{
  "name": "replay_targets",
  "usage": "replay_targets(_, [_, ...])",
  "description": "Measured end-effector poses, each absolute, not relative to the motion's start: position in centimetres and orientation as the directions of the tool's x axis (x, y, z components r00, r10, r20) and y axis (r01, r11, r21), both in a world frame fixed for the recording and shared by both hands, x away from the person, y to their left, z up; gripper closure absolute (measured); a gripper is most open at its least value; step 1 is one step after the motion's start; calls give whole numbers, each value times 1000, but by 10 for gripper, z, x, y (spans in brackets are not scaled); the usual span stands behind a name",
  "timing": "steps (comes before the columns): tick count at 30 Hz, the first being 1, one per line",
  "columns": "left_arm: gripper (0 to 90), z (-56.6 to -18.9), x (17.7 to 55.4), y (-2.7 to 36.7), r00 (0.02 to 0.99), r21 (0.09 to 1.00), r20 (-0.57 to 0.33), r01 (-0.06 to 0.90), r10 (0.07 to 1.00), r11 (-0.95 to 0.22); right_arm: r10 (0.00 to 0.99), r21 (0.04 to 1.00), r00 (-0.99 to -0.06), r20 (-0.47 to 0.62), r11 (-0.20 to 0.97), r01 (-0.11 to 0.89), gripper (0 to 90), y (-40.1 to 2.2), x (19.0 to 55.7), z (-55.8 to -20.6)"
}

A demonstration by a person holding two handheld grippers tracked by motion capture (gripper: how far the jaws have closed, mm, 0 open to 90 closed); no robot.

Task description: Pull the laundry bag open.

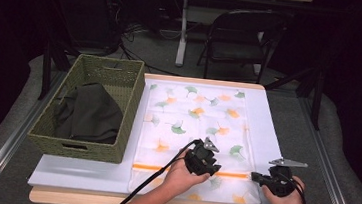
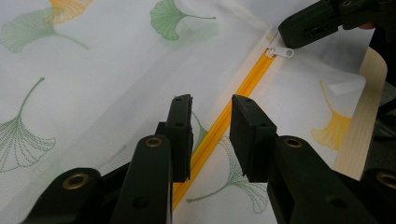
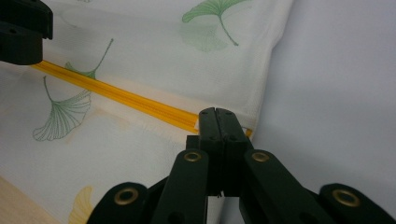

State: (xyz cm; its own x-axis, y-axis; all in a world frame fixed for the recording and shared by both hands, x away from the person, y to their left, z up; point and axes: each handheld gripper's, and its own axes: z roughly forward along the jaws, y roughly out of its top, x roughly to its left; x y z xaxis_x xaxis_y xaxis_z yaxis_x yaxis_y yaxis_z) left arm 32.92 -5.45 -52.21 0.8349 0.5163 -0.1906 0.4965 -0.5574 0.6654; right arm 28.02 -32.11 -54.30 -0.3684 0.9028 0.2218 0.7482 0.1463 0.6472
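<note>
Tabletop: zipper between left gripper jaws

Thing: mesh laundry bag, white, see-through, printed with green and orange ginkgo leaves.
Pose: lies flat and spread out on the table, right of centre, reaching from the far edge to the near edge.
Zipper: yellow-orange, runs left to right across the bag's near part, closed along its visible length.
Zipper pull: small, white, at the zipper's right end.
</note>
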Motion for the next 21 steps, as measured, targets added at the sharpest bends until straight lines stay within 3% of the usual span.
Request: replay_targets(21, [694, -538, 330, -63, 832, 644, -205, 512, 516, -568, 887, 668, -402, 227, 158, 727, 882, -307, 287, -545])
